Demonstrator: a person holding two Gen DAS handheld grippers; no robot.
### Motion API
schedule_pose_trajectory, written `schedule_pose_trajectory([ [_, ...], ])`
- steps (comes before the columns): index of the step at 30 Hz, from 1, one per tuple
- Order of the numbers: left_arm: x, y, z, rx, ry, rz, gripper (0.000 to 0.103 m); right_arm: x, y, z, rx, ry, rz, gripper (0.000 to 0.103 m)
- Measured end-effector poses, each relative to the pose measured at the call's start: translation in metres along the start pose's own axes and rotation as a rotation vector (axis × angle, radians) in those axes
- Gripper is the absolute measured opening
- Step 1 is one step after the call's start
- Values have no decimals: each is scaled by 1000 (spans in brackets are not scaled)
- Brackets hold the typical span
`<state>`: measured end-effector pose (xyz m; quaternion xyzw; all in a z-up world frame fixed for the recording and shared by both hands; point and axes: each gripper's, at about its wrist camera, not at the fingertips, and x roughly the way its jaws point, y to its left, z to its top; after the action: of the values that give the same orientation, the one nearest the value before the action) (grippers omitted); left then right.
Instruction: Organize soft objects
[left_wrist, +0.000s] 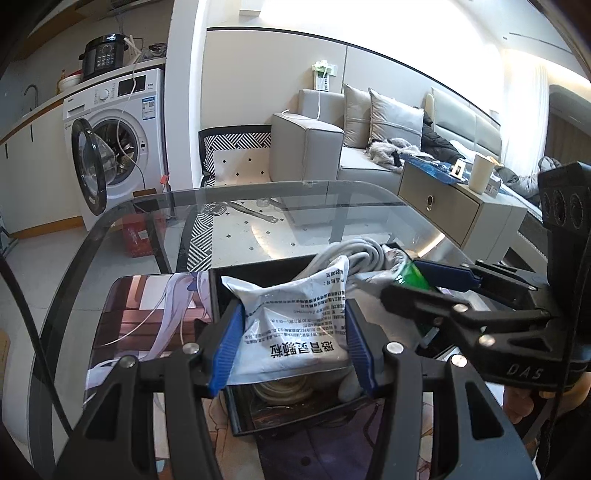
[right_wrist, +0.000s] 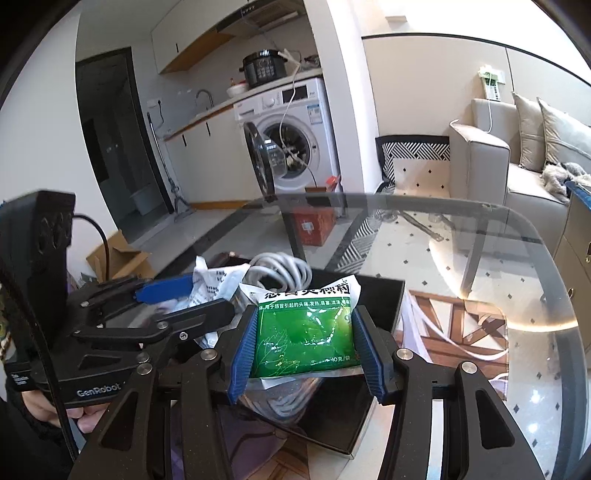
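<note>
Two sachets, long axes forward: white sachet, green sachet.

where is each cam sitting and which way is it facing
Left wrist view: sits on the left tool, looking forward and down at the white sachet it grips over the black box; the right tool shows at the right edge.
Right wrist view: sits on the right tool, looking forward and down at the green sachet it grips; the left tool and a hand show at left.
Shared: box, grey cable, glass table, washing machine, sofa.
</note>
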<state>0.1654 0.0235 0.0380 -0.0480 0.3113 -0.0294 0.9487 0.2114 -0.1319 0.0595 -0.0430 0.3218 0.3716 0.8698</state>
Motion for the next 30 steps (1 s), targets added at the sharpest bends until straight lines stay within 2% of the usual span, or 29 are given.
schedule_pose_trajectory([
  [5,3,-3,-1,14,3,-4,53,1,-2,-3,-8,0,-9,54],
  [9,7,-3,-1,12,27,-17,53,-7,0,-3,-41,-24,-32,72],
  [12,11,-2,-3,5,43,-20,54,-14,-2,-4,-49,-37,-41,74],
  [17,6,-4,-3,20,41,-11,60,-27,-4,-12,-51,-47,-65,86],
  [20,1,-5,-4,38,40,-5,66,-35,-5,-15,-45,-55,-80,95],
  [22,-5,-6,-6,45,35,-4,75,-40,-7,-18,-39,-61,-86,101],
  [25,-19,-8,-9,60,9,-9,91,-49,-6,-24,-36,-69,-101,102],
  [28,-33,-8,-13,71,-21,9,100,-58,-3,-31,-34,-74,-110,102],
  [30,-42,-6,-16,62,-41,14,103,-62,0,-34,-41,-82,-124,102],
])
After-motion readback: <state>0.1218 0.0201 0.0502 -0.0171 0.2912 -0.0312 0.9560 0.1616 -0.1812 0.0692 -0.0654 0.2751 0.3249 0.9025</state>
